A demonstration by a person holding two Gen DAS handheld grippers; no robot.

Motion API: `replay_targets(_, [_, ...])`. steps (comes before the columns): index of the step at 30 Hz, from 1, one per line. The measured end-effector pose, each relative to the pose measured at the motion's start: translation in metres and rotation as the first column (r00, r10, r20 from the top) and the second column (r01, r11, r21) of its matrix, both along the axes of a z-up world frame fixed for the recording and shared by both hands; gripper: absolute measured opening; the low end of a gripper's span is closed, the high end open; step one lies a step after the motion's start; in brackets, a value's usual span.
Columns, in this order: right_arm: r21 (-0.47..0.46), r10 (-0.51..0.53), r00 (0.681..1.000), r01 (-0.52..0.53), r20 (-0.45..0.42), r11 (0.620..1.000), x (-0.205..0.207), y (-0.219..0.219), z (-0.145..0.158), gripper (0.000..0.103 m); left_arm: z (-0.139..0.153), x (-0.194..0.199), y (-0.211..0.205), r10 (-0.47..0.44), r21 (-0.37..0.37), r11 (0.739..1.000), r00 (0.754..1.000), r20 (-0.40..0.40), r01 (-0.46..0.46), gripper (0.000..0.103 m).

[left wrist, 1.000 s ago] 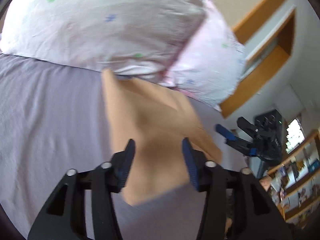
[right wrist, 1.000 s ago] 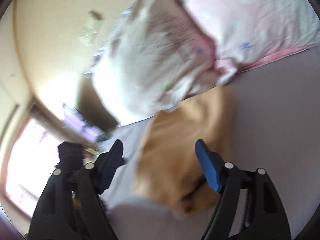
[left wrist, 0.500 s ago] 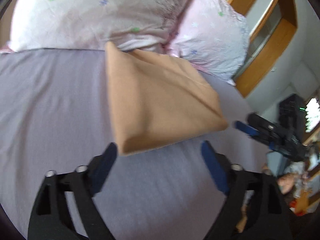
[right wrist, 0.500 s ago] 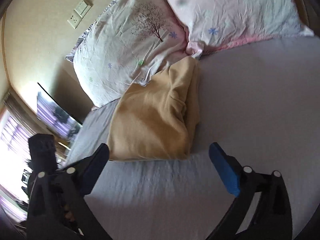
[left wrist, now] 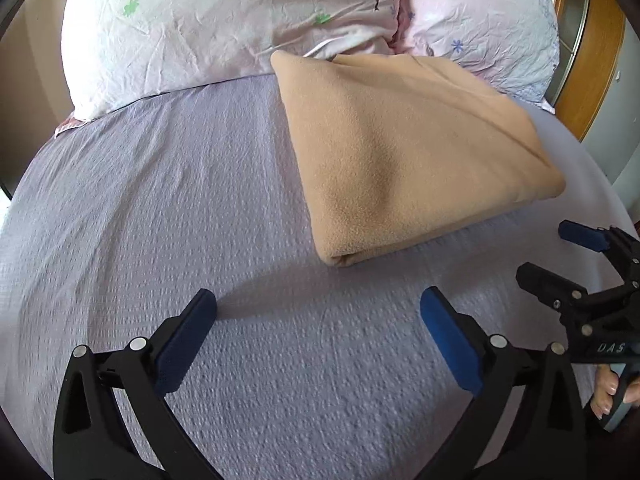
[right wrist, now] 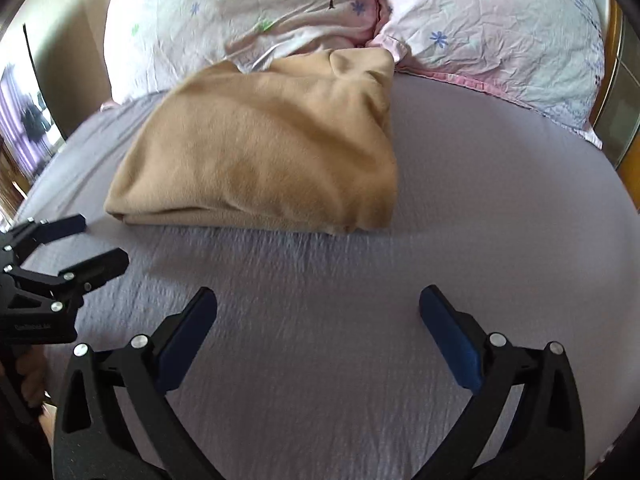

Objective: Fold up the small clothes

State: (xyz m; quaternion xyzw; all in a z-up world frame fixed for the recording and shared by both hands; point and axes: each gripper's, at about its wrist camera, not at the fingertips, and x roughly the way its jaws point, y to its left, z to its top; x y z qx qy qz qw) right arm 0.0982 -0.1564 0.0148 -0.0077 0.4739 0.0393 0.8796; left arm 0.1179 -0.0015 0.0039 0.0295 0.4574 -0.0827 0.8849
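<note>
A folded tan fleece garment (left wrist: pixel 408 152) lies on the lavender bed sheet (left wrist: pixel 160 208), its far corner against the pillows. It also shows in the right wrist view (right wrist: pixel 260 152). My left gripper (left wrist: pixel 318 312) is open and empty, hovering over the sheet just in front of the garment. My right gripper (right wrist: pixel 318 312) is open and empty, also short of the garment. The right gripper shows at the right edge of the left wrist view (left wrist: pixel 560 256). The left gripper shows at the left edge of the right wrist view (right wrist: pixel 72 244).
Two pale pink printed pillows (left wrist: pixel 224 24) (left wrist: pixel 484 20) lie at the head of the bed behind the garment. A wooden frame (left wrist: pixel 600 48) stands at the far right. A window or screen (right wrist: pixel 24 120) is at the left.
Both grippers have let go of the garment, opened wide and pulled back from it. The garment now lies folded flat on the sheet.
</note>
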Motion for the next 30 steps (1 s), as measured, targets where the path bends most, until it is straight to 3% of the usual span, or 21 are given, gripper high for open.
replay_targets(3, [-0.031, -0.005, 1.0, 0.005, -0.007, 1.0, -0.0009, 0.0035, -0.0012, 0.101, -0.002, -0.0031, -0.0043, 0.0, 0.051, 0.999, 1.0, -0.004, 0.0, 0.102])
replay_targets(30, [-0.03, -0.004, 1.0, 0.004, -0.006, 1.0, -0.0015, 0.0023, -0.0021, 0.101, -0.0027, -0.0047, -0.0021, 0.002, 0.046, 0.999, 1.0, -0.004, -0.001, 0.102])
